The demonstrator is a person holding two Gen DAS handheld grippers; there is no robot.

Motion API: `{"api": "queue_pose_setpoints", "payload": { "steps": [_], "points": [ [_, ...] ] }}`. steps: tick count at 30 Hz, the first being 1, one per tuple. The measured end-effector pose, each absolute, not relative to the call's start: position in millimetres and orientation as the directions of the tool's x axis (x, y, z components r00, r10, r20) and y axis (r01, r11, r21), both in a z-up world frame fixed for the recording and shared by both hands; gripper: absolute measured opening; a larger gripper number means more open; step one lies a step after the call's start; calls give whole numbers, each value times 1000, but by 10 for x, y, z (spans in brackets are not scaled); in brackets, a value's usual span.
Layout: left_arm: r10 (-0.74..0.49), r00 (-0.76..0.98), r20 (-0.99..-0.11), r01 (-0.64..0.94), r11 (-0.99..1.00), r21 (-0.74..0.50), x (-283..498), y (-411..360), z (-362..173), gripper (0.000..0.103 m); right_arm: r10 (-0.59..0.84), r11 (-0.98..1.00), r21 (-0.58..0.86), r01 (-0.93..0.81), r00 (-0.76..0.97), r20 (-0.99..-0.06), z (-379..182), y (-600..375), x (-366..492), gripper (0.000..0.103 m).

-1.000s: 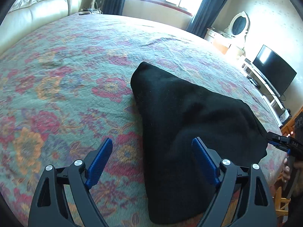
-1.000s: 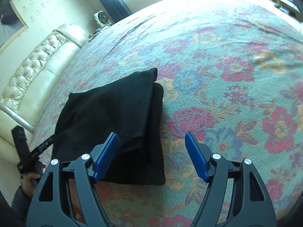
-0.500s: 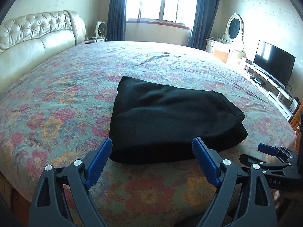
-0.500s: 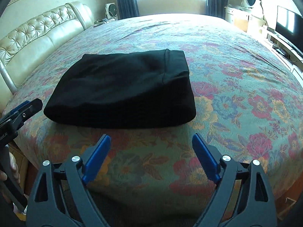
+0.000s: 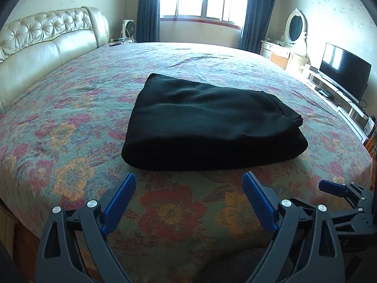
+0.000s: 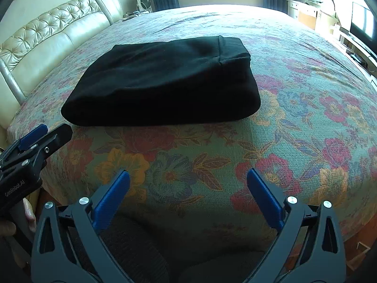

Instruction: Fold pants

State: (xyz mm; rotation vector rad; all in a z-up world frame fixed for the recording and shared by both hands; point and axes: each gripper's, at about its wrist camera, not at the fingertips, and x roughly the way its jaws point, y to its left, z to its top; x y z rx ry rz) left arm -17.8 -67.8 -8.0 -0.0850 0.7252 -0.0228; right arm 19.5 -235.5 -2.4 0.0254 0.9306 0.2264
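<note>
The black pants (image 5: 212, 127) are seen folded on the floral bed (image 5: 70, 108), judged soft and limp, best gripped at a corner, while both tongs (image 5: 188, 200) (image 6: 188, 193) are held wide open, empty

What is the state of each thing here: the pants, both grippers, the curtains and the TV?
Pants: folded into a compact stack, lying flat on the bedspread, touched by no gripper.
Left gripper: jaws open, empty, short of the pants.
Right gripper: jaws open, empty, short of the pants.
Curtains: drawn aside, window uncovered.
TV: screen dark, apparently off.
</note>
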Motion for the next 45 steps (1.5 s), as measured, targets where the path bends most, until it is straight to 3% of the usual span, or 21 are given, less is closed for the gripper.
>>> {"api": "queue_pose_setpoints", "payload": {
  "steps": [8, 19, 33, 39, 45],
  "points": [
    [-51, 744, -667, -58, 988, -141, -207, -575, -122, 91, 203, 974, 104, -202, 571, -796, -41, -2289, 192, 100],
    [-17, 730, -684, -71, 992, -100, -178, -627, -141, 91, 208, 972, 105, -210, 560, -802, -69, -2258, 193, 100],
    [18, 783, -621, -66, 996, -55, -151, -647, 146, 91, 224, 970, 125, -209, 565, -794, -33, -2283, 180, 100],
    [-46, 792, -608, -36, 992, -122, -99, -587, 235, 91, 232, 969, 135, -209, 566, -791, -30, -2295, 184, 100],
    [5, 767, -642, -40, 998, -40, -79, -635, 93, 91, 233, 968, 135, -209, 563, -793, -36, -2300, 181, 100]
  ]
}}
